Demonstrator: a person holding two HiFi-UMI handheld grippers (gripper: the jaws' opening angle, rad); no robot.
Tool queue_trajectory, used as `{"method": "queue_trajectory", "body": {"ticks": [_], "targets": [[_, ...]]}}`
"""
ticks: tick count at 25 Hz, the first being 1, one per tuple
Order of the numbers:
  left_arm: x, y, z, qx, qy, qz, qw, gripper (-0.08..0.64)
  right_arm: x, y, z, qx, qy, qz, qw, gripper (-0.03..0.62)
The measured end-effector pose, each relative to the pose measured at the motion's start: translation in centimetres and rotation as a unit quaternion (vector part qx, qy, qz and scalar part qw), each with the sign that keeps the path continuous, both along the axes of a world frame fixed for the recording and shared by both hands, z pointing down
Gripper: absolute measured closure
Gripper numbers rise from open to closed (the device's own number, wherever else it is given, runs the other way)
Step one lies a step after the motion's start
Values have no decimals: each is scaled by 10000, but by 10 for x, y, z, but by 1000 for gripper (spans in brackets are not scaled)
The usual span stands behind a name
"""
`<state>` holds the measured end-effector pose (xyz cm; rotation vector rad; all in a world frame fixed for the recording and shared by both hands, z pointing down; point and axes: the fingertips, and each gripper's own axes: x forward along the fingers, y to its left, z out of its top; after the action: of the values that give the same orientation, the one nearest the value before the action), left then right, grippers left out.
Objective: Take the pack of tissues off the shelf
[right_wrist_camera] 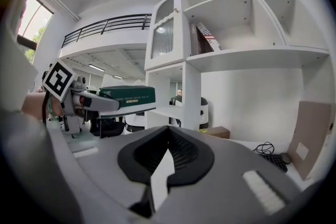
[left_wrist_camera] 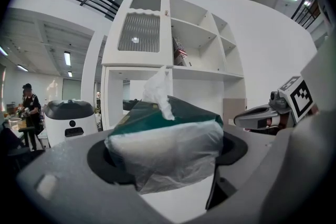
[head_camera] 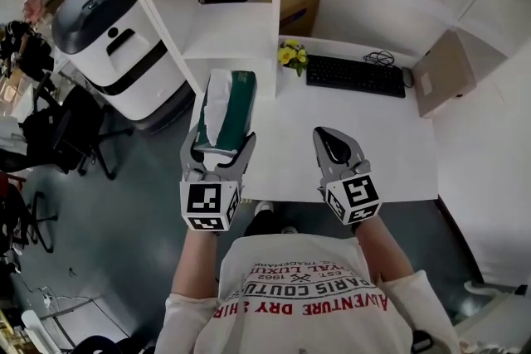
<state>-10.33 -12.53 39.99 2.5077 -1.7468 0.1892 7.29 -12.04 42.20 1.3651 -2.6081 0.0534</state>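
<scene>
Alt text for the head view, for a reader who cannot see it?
The left gripper grips a green pack of tissues above the left edge of a white desk; the right gripper, jaws together and empty, hovers alongside. A keyboard and yellow flowers sit behind.

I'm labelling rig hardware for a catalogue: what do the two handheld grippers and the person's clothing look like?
The left gripper and right gripper both have grey curved jaws lined with black pads. Each bears a white cube with black square markers at its rear. No cables show. The person wears a white T-shirt with red lettering.
</scene>
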Motion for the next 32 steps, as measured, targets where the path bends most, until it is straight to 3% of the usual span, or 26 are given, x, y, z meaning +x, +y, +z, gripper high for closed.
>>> {"method": "queue_trajectory", "body": {"ticks": [7,15,23,32], "targets": [[23,45,22,-182,-122,197,9996,132,14,32,-4,87,-245,-37,9997,592],[41,77,47,-467,17,303,9984,132,29,56,2,160,-342,-9,9993,592],[51,82,41,-382,-77,399,9984,132,25,68,-8,404,-215,-322,9984,594],[43,84,31,-225,-91,304,9992,130,30,70,-9,418,-286,-198,9985,592]]}}
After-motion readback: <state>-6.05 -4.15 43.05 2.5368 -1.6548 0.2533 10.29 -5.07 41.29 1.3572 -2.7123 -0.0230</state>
